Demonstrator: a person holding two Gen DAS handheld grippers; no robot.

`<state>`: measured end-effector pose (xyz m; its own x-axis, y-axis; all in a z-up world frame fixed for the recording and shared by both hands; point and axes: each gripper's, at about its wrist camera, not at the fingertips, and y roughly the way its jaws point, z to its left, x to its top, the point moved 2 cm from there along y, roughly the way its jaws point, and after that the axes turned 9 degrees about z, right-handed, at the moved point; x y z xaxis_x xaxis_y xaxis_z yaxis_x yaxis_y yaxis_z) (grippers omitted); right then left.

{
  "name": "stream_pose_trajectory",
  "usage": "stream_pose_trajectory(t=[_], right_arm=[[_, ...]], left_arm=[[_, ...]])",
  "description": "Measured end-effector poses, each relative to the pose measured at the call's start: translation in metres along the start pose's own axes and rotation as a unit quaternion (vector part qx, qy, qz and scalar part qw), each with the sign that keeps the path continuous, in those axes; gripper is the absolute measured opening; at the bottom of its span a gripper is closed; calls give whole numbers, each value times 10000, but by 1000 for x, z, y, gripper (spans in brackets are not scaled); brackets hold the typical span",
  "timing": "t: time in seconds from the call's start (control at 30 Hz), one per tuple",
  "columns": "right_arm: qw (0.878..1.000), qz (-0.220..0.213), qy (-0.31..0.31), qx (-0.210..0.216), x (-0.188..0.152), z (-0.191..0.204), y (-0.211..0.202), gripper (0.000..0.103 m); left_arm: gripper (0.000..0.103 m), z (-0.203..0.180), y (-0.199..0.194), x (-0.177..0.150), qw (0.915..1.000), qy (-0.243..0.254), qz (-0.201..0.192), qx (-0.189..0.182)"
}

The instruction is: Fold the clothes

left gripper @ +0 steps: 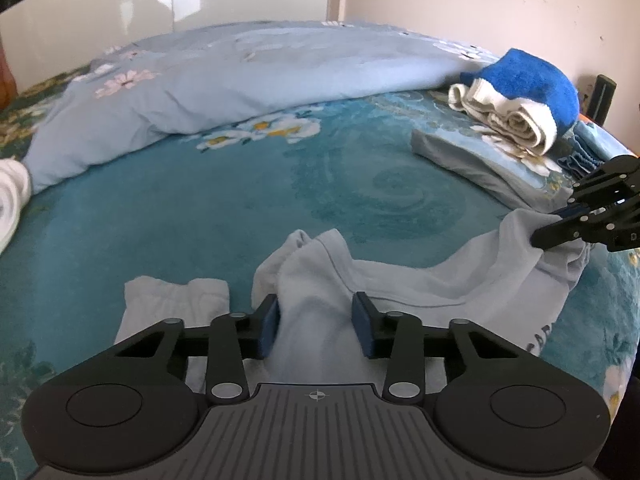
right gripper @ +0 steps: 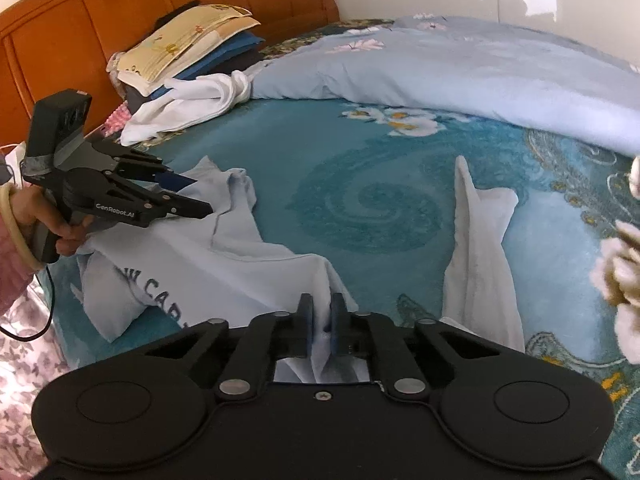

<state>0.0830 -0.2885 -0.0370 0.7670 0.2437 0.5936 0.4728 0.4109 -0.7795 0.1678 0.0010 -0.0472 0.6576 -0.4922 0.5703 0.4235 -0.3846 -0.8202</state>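
Observation:
A light blue shirt [left gripper: 420, 284] with dark lettering [right gripper: 160, 292] lies crumpled on the teal bedspread [left gripper: 200, 208]. My left gripper [left gripper: 318, 320] has a raised ridge of the shirt near the collar filling the gap between its blue pads, which press on it. In the right wrist view a hand [right gripper: 60, 232] holds this left gripper [right gripper: 196, 198] at the shirt's far edge. The right gripper [right gripper: 322, 320] is shut, and it pinches a thin fold of the shirt; from the left wrist it shows at the right edge [left gripper: 548, 226], lifting the cloth a little. A pale flap [left gripper: 172, 300] lies left of my left fingers.
A folded floral quilt [left gripper: 240, 80] runs along the back of the bed. Rolled blue and cream towels [left gripper: 520, 96] sit on a folded grey cloth [left gripper: 472, 156] at the right. A white garment [right gripper: 480, 240] lies beside the shirt. Stacked linens [right gripper: 192, 52] rest against the wooden headboard [right gripper: 80, 20].

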Motion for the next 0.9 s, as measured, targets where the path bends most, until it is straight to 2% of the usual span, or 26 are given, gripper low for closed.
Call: stream_pose_trajectory(t=[0.13, 0.37, 0.6, 0.77, 0.9], right_arm=[[9998, -202, -6, -78, -3, 7, -13, 7], [9974, -682, 82, -238, -2, 15, -37, 6], [9918, -1171, 246, -442, 15, 22, -57, 5], [9824, -1705, 271, -719, 37, 27, -84, 5], [9718, -2143, 247, -948, 58, 32, -110, 5]], left_arm=[[22, -4, -10, -4, 9993, -318, -165, 121], [7, -12, -34, -12, 9942, -760, -671, 344], [5, -9, -60, -4, 9822, -1355, -1245, 373], [4, -11, -87, 12, 9739, -1446, -1687, 468], [4, -12, -122, 31, 9629, -1479, -2182, 579]])
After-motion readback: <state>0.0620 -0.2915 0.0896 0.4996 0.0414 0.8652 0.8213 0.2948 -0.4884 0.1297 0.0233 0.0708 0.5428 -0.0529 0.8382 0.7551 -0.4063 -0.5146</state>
